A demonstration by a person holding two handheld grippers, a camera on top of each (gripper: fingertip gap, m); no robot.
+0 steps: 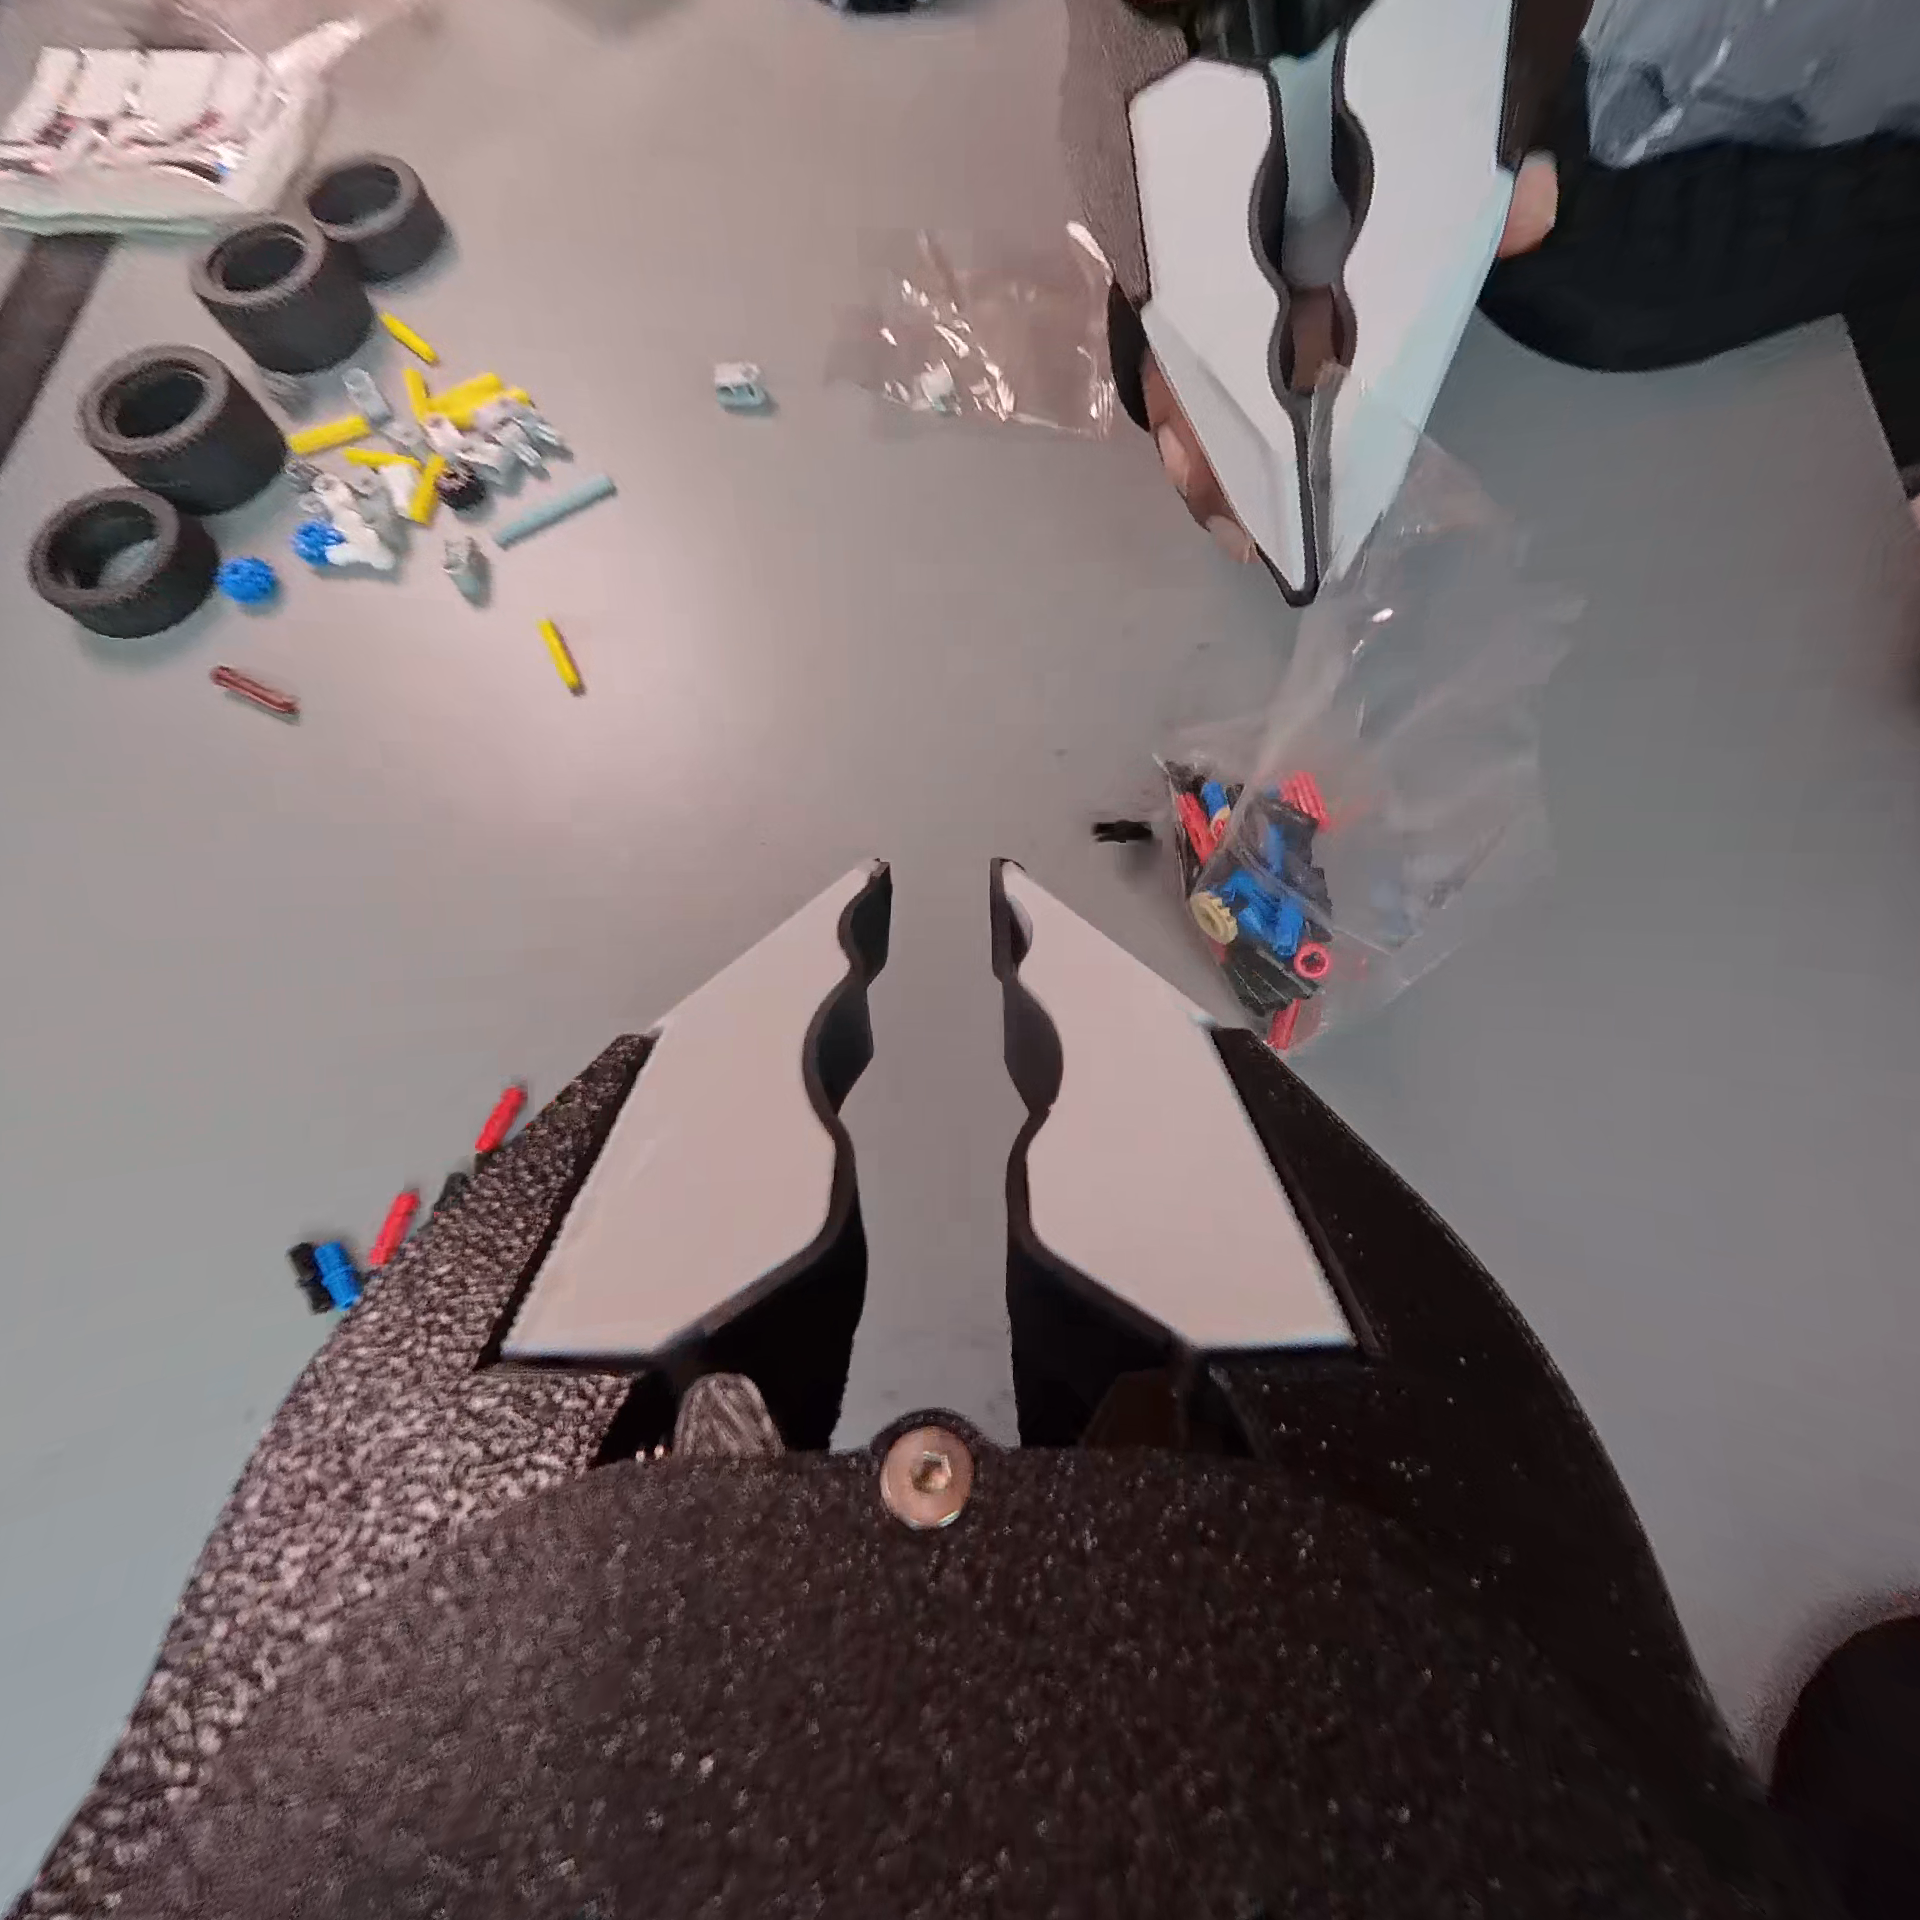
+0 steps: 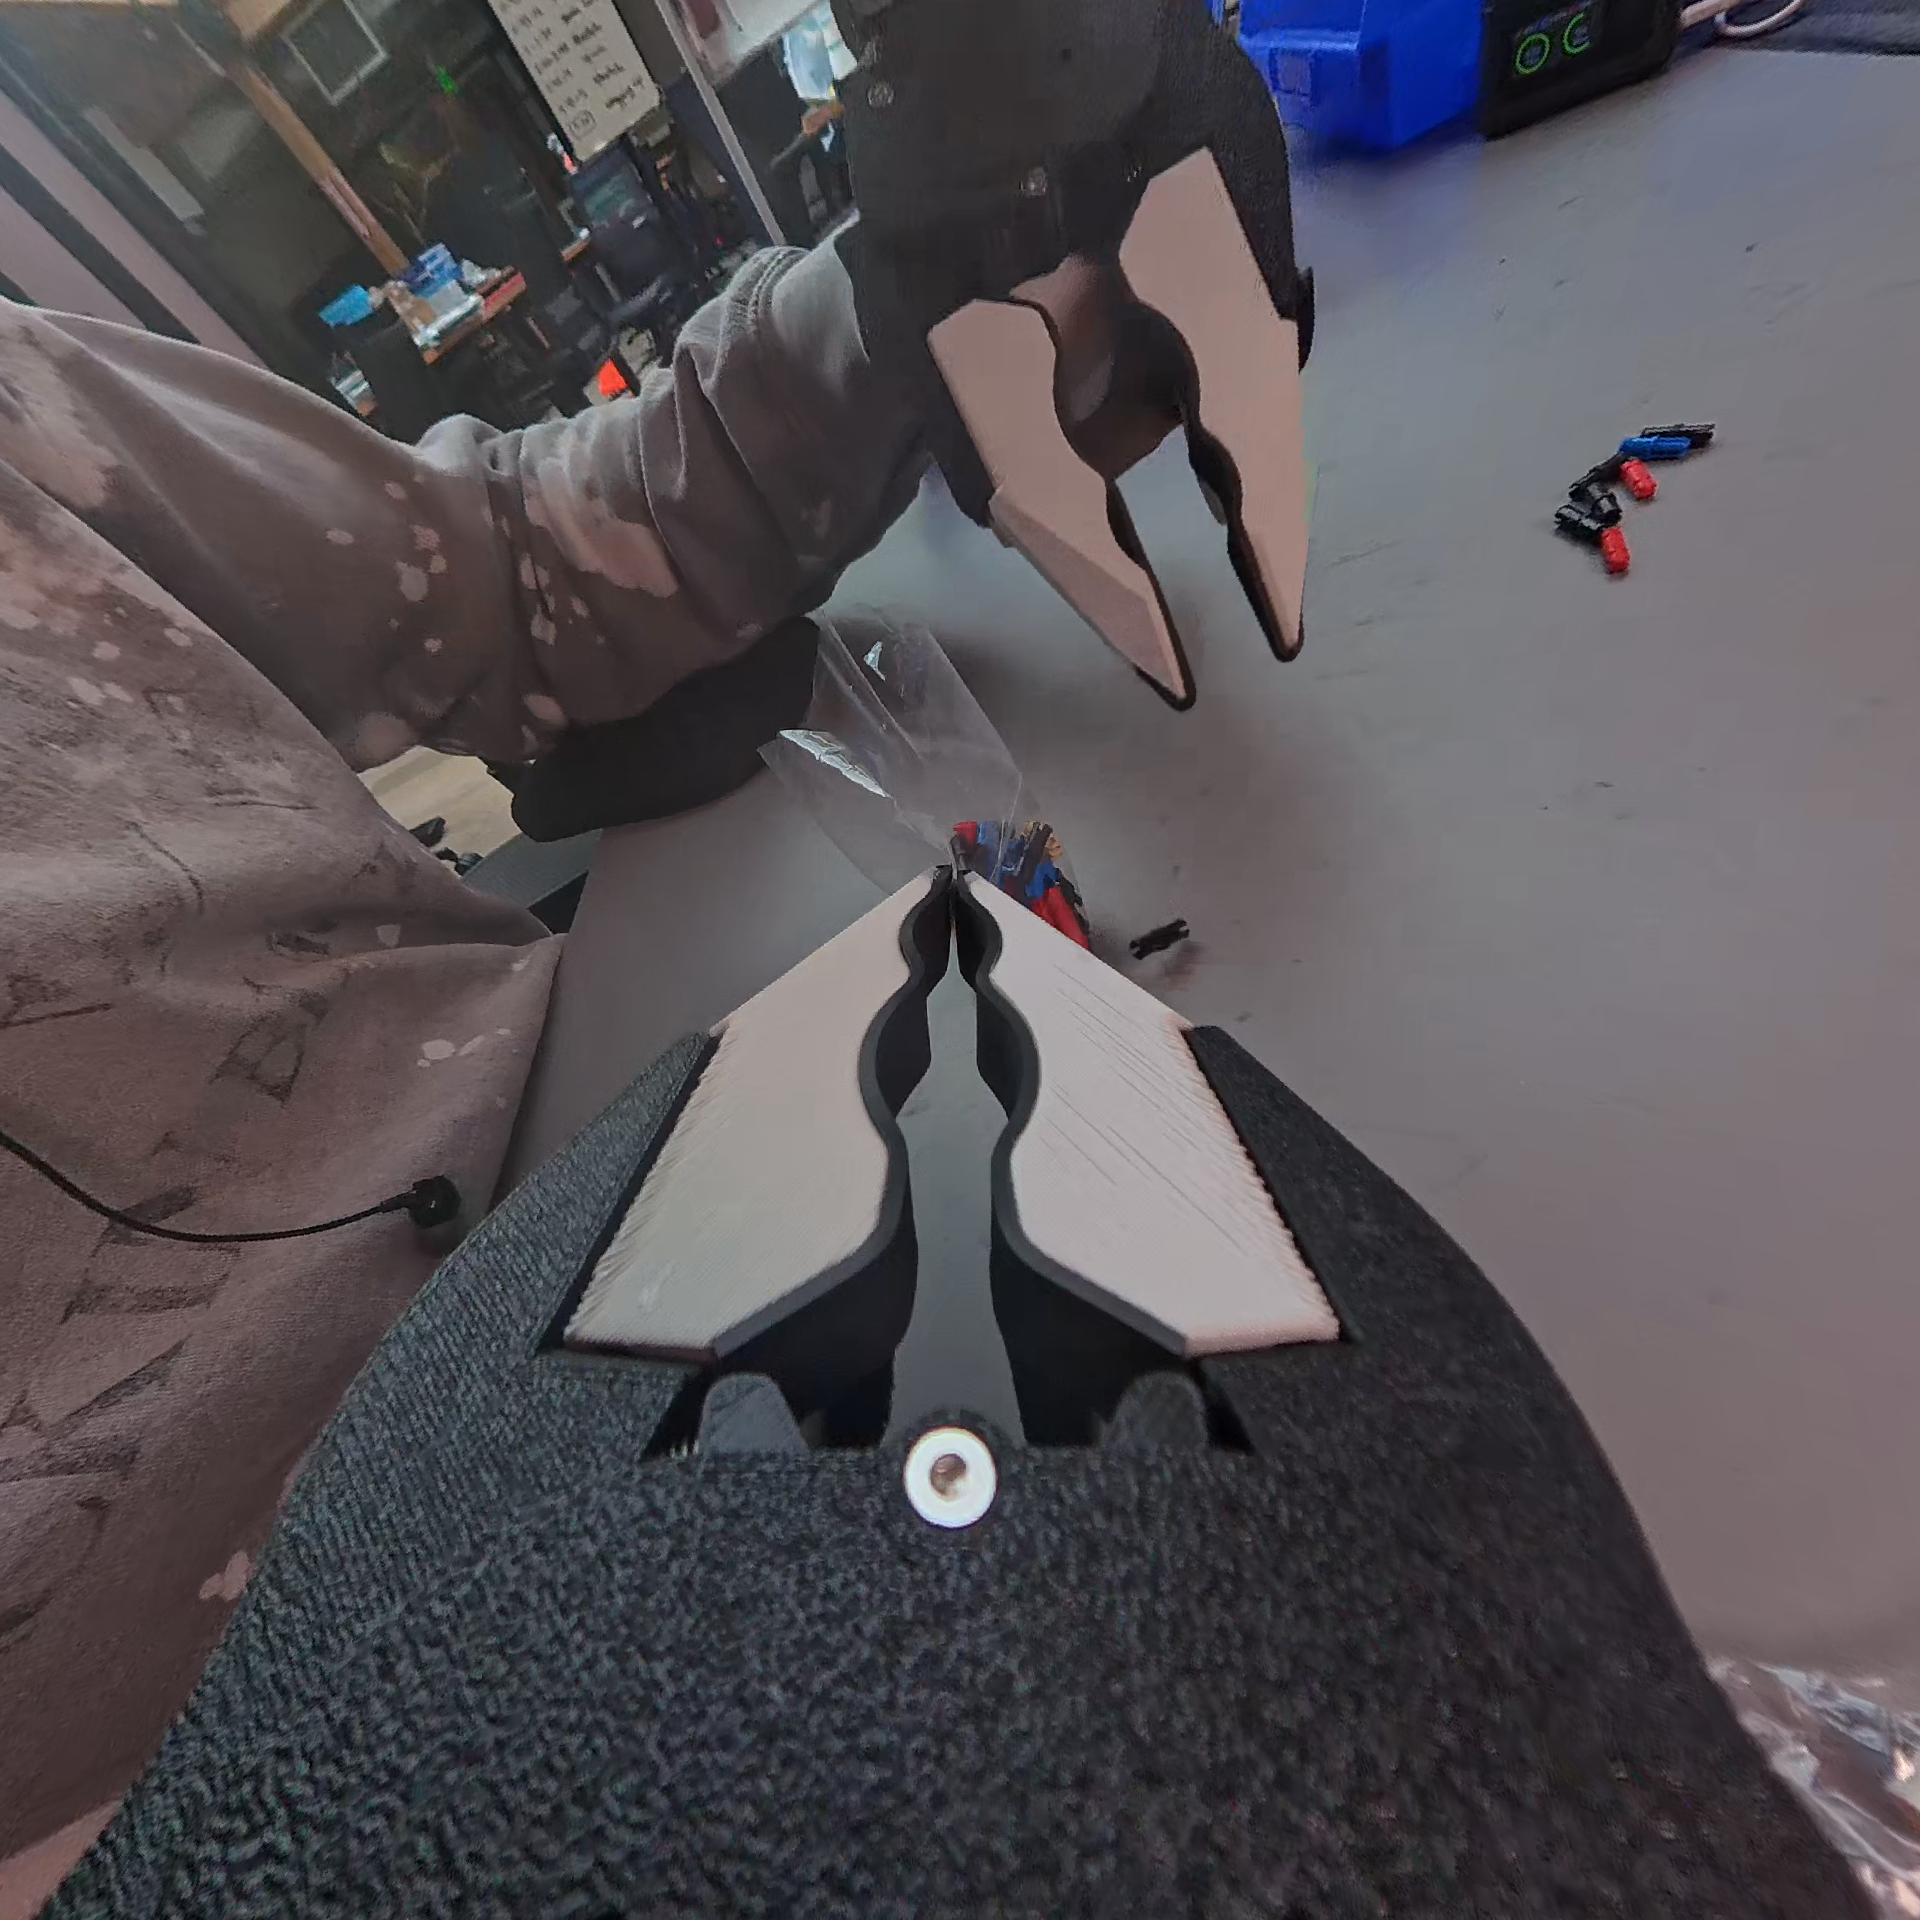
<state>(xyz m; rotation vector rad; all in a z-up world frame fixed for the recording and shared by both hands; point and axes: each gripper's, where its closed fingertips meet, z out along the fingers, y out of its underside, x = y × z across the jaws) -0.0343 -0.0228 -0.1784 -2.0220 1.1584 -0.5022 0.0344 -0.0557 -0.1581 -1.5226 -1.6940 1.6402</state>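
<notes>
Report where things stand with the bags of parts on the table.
Done: one clear bag lies emptied, and loose pins and four black tyres sit spread on the grey table. In hand: the right tongs are shut on the clear bag of red, blue and black pins. The left tongs hang open, empty. Left: that bag's pins remain inside.

A whiteboard (image 2: 577,62) at eleven o'clock in the right wrist view carries handwriting; printed sheets (image 1: 135,114) at ten o'clock, left wrist view, are perhaps instructions, too blurred to read.
</notes>
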